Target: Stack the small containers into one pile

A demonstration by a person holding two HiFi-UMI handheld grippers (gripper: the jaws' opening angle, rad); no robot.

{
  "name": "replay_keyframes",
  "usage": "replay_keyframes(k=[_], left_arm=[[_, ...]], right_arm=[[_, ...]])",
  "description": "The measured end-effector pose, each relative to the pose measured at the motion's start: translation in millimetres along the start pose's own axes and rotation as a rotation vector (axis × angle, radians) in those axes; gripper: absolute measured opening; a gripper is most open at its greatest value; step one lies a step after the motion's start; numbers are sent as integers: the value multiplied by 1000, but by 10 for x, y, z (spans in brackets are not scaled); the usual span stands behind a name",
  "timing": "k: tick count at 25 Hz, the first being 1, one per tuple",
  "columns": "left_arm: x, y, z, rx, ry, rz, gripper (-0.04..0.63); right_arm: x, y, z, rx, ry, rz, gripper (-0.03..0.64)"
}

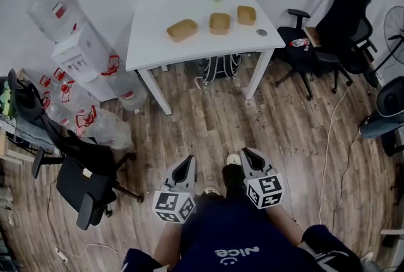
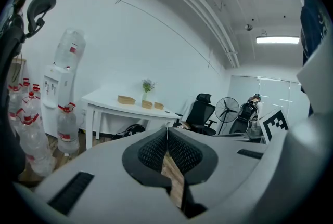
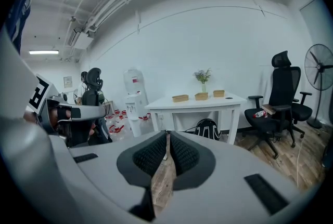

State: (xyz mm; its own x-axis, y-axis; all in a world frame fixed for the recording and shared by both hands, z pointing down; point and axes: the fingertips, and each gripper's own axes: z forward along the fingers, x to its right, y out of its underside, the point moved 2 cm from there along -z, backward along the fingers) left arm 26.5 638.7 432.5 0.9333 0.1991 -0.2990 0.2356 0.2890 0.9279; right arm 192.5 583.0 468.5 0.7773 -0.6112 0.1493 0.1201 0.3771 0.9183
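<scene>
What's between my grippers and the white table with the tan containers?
Bare wood-plank floor, as the head view shows; a black backpack sits under the white table.

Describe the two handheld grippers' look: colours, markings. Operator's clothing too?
The left gripper and right gripper match: light grey shells tapering to the jaws, each with a white cube of black square markers. Black textured pads line the jaws. The person wears a dark navy top with white print.
</scene>
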Motion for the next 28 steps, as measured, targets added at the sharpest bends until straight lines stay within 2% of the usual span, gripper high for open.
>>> replay_keyframes(k=[5, 11, 17, 22, 28], left_arm=[[-34, 7, 184, -35, -9, -12, 20], [-115, -60, 670, -57, -13, -41, 20], [-134, -278, 1304, -43, -15, -38, 20], [-225, -495, 1821, -31, -52, -28, 20], [-261, -678, 2396, 2, -92, -52, 20]], right_arm=[[107, 4, 262, -36, -25, 16, 54], [373, -161, 691, -46, -64, -2, 54], [946, -360, 1109, -61, -57, 12, 54], [1407, -696, 1511, -28, -63, 6, 54], [1857, -929, 1888, -31, -105, 0, 54]])
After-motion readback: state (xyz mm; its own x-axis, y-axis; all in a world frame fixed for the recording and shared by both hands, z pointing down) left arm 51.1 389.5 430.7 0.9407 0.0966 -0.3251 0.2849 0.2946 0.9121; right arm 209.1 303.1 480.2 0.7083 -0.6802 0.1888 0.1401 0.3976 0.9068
